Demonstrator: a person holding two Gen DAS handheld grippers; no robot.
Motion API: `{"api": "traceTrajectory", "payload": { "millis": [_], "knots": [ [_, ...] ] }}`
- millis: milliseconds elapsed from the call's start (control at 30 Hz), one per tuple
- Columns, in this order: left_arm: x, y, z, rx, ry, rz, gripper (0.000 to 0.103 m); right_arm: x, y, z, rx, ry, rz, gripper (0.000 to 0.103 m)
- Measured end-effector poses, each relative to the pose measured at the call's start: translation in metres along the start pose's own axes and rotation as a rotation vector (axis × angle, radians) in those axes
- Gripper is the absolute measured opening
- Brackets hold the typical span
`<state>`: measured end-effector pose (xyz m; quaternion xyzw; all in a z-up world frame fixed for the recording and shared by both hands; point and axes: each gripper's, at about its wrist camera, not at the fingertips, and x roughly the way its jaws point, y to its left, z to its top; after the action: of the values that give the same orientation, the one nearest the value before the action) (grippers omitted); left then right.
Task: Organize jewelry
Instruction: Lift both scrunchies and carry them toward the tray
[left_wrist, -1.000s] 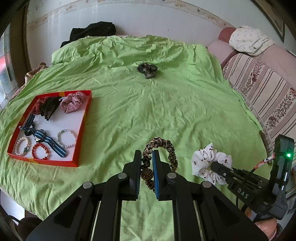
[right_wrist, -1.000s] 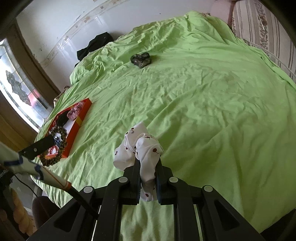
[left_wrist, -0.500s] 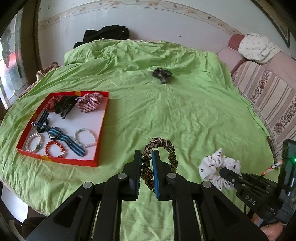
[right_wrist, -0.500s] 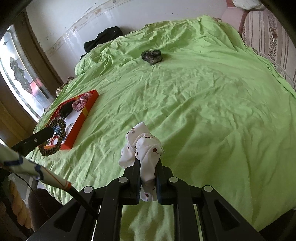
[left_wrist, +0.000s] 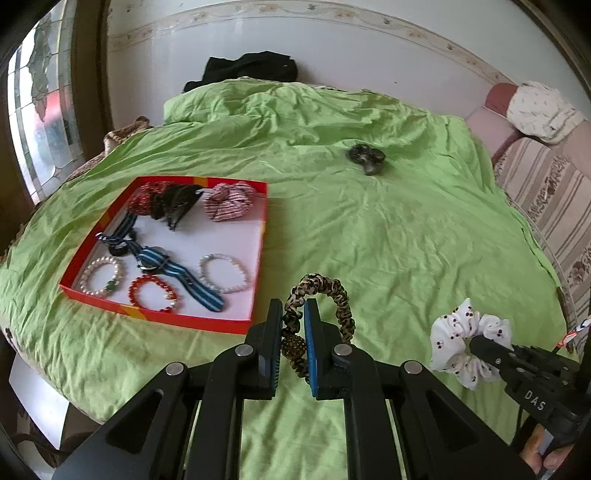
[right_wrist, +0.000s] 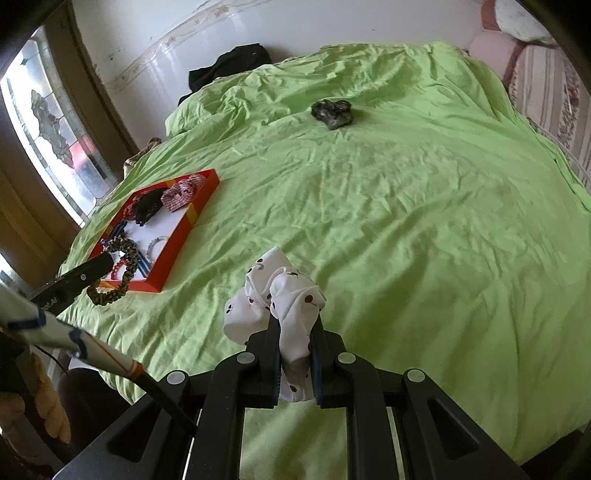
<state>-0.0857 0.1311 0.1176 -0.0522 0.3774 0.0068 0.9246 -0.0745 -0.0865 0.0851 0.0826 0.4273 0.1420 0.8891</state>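
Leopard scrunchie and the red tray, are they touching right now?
Apart. In the left wrist view the leopard scrunchie sits clamped in the left gripper, and green sheet shows between it and the red tray's near corner.

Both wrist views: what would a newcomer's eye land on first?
The bright green bedsheet fills both views. Against it, the red tray at the left stands out, holding bracelets, striped straps and scrunchies. Up close, the left gripper is shut on a leopard-print scrunchie and the right gripper on a white cherry-print scrunchie, while one dark scrunchie lies alone farther up the bed.
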Motion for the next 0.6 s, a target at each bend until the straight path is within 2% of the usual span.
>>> {"api": "traceTrajectory", "payload": {
  "millis": [600],
  "knots": [
    [-0.004,0.066,0.003,-0.092,-0.014,0.1,0.011,0.014,0.078,0.03,-0.166,0.005,0.066,0.014]
  ]
}}
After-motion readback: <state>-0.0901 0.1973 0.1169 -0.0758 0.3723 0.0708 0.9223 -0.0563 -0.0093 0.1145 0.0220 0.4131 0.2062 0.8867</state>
